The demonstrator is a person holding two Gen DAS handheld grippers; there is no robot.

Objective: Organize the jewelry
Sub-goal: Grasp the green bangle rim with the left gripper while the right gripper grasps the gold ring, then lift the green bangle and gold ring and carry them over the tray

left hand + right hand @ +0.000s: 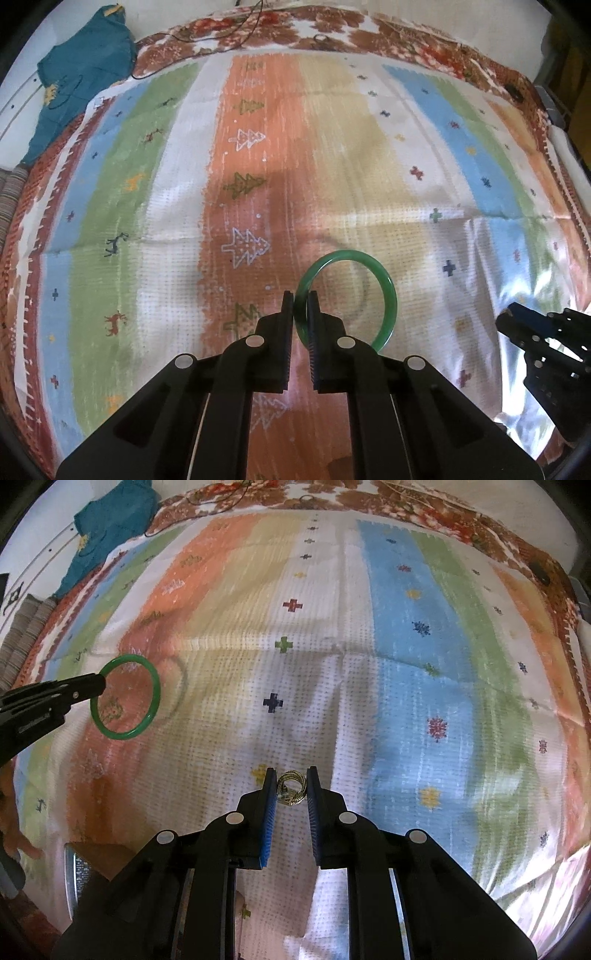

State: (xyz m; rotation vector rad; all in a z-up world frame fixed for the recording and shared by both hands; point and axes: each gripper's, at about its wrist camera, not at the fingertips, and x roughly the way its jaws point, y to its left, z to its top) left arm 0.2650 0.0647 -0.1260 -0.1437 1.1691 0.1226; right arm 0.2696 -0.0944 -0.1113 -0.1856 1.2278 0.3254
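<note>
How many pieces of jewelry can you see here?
2. A green bangle is pinched in the left gripper above the striped cloth; a small gold piece sits between the right gripper's fingers. Others may be hidden.

green bangle (388,291), striped cloth (177,184), gold ring (291,788)

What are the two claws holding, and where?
Left claw pinches the green bangle on its rim. Right claw grips a gold ring by its sides.

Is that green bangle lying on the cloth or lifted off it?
Lifted: the left gripper pinches the green bangle, whose shadow falls apart on the cloth.
</note>
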